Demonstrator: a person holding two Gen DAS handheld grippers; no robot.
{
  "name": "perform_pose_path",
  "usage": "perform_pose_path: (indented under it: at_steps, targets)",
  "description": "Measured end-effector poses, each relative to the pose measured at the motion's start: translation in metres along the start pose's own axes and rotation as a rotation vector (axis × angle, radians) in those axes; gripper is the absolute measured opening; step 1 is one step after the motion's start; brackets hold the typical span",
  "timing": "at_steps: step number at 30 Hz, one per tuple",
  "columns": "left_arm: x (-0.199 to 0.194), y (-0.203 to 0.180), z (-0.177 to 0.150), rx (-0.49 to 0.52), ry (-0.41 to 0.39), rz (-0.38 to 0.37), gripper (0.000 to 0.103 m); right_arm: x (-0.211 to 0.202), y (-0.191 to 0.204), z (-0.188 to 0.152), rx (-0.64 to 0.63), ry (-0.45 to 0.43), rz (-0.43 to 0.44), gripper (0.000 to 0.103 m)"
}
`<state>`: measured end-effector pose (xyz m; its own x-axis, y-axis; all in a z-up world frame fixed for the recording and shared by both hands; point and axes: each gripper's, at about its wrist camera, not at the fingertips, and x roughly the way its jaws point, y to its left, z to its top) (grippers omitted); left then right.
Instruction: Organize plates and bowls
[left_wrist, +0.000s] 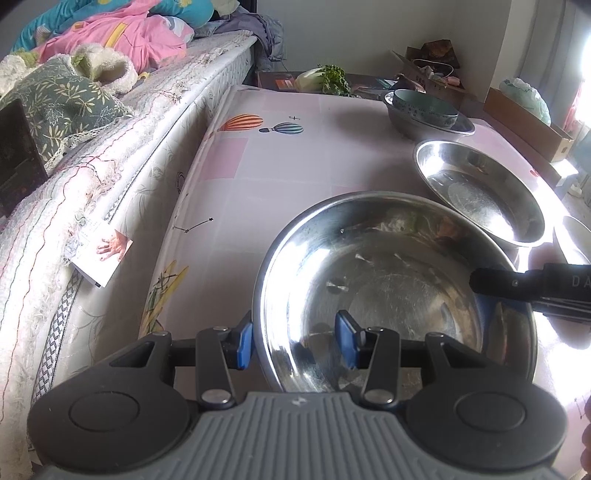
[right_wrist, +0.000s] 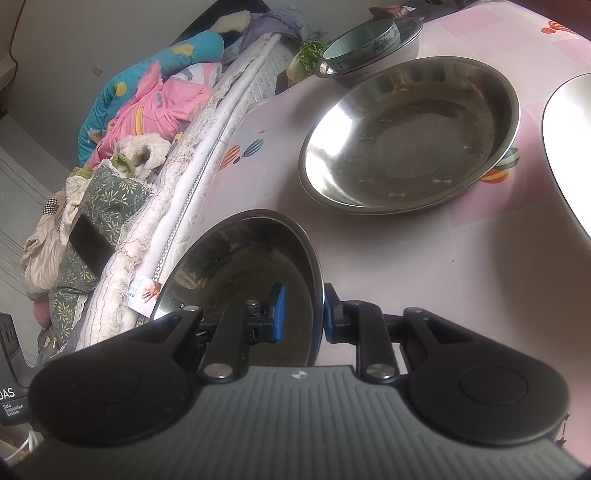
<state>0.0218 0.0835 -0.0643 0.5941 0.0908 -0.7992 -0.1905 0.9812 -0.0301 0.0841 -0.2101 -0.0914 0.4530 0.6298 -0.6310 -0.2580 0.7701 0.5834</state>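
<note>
A big steel bowl sits at the near left of the pink table. My left gripper straddles the bowl's near rim, one blue pad outside and one inside, with a gap showing at the inner pad, so it stands open. My right gripper is shut on the bowl's right rim and reaches in from the right in the left wrist view. A second steel bowl lies just beyond. Further back, a teal ceramic bowl rests inside a third steel bowl.
A white dish lies at the table's right edge. A bed piled with bedding runs along the table's left side. Leafy vegetables lie behind the table, and a cardboard box stands at the far right.
</note>
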Motion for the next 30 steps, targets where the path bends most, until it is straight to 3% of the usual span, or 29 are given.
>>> perform_pose_path:
  at_steps: [30]
  targets:
    - [-0.0050,-0.0022,0.0007,0.005,-0.011,0.000,0.045,-0.0052,-0.0001,0.0002,0.000,-0.008,0.001,0.021]
